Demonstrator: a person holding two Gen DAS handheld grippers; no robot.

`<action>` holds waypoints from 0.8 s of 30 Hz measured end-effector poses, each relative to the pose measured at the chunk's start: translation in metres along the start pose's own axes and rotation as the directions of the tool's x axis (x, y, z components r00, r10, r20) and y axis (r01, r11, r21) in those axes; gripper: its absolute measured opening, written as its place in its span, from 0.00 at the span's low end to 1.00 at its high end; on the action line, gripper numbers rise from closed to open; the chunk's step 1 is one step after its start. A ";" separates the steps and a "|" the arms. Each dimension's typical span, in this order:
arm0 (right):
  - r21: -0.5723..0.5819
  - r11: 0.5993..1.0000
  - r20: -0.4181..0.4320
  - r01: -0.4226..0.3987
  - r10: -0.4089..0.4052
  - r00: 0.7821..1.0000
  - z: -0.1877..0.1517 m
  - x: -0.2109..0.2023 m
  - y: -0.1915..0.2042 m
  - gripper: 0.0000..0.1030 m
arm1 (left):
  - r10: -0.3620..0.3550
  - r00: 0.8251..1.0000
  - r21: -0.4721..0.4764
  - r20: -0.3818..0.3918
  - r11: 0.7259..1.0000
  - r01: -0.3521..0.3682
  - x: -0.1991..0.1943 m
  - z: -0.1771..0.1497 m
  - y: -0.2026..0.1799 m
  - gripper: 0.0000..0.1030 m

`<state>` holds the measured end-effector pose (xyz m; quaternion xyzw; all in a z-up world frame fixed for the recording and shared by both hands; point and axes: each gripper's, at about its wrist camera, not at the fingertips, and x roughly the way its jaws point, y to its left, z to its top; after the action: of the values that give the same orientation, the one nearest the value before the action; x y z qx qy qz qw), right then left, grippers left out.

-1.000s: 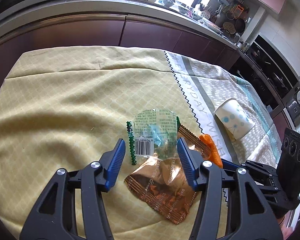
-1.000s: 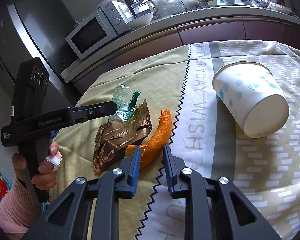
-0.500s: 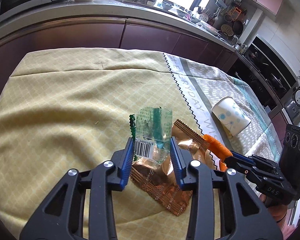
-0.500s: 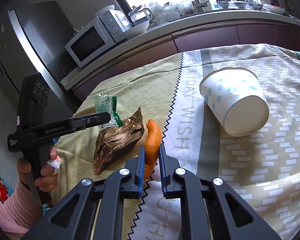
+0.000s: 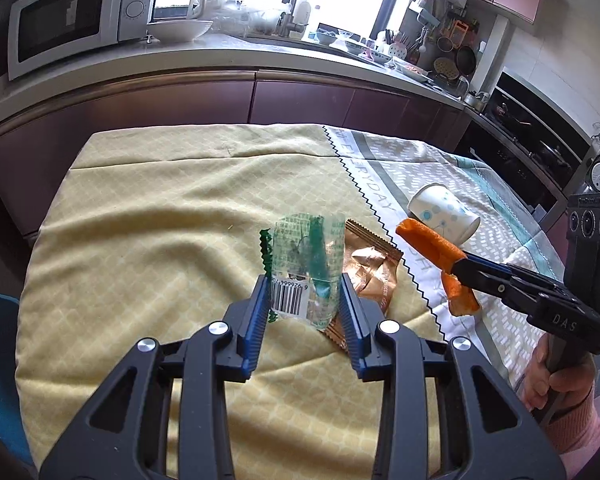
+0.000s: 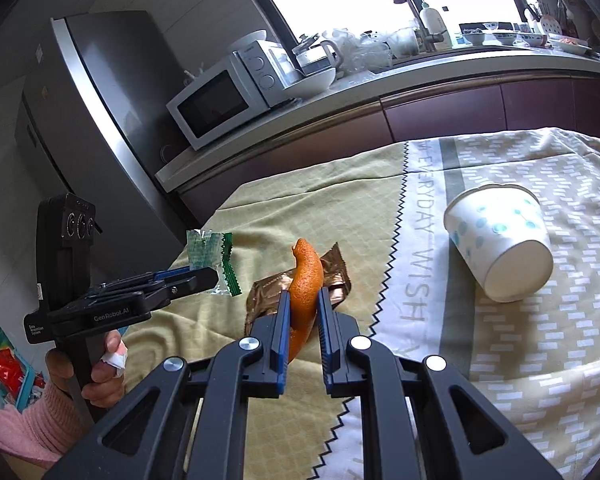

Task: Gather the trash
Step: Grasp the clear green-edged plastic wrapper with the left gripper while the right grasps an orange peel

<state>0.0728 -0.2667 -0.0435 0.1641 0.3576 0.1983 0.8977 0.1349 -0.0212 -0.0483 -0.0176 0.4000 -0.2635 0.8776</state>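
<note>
Two bits of trash are up in the air at once here. The clear wrapper [image 5: 305,270], the one with the green edge and the barcode, is pinched between the left tongs [image 5: 304,304], gripped at its lower end so the rest stands up free above the yellow cloth [image 5: 140,240]. Over on the other side, the orange peel [image 6: 305,280] sits clamped in the right tongs [image 6: 303,316], held about its middle with one curl poking up and the other hanging below. From the left view the peel [image 5: 432,246] hangs clear of the cloth.

Why one piece per hand? My read is that it saves a trip: both go to the bin together, though no bin shows in either view.

Left behind on the tabletop is the brown wrapper [image 5: 374,270], lying flat just beyond the lifted pieces and partly under the clear one from this angle. Further right, the paper cup [image 6: 500,240] lies tipped on its side on the grey-patterned half of the cloth, well apart from both tongs. Those two look like the next pickups. The thin wrapper could slip if the grip slackens.
</note>
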 end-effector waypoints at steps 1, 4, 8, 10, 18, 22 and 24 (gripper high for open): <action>-0.005 1.000 -0.002 -0.012 0.012 1.000 0.000 0.001 0.003 0.12 | 0.001 1.000 0.001 0.004 1.000 -0.001 -0.004 -0.003 0.001 0.33; -0.015 0.999 -0.002 -0.041 0.041 0.999 0.001 0.006 0.013 0.12 | 0.006 1.000 -0.003 0.013 1.000 -0.006 -0.017 -0.010 0.003 0.33; -0.026 0.997 -0.015 -0.075 0.074 0.997 -0.001 0.014 0.026 0.12 | 0.021 0.999 -0.005 0.030 1.000 -0.020 -0.033 -0.022 0.010 0.33; -0.029 0.995 -0.023 -0.092 0.091 0.996 -0.001 0.018 0.032 0.12 | 0.024 0.999 -0.012 0.034 1.000 -0.023 -0.041 -0.028 0.014 0.33; -0.050 0.987 -0.058 -0.154 0.151 0.987 -0.006 0.032 0.056 0.12 | 0.067 0.996 -0.065 0.054 0.996 -0.064 -0.067 -0.044 0.038 0.33; -0.060 0.982 -0.076 -0.180 0.175 0.982 -0.009 0.039 0.067 0.12 | 0.086 0.994 -0.086 0.059 0.993 -0.081 -0.078 -0.052 0.047 0.33; -0.065 0.979 -0.084 -0.193 0.188 0.979 -0.011 0.041 0.073 0.12 | 0.096 0.994 -0.097 0.061 0.991 -0.089 -0.083 -0.056 0.052 0.33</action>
<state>0.0752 -0.1819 -0.0430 0.1572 0.3672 0.3024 0.8654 0.0735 0.0733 -0.0410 -0.0489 0.3835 -0.2026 0.8997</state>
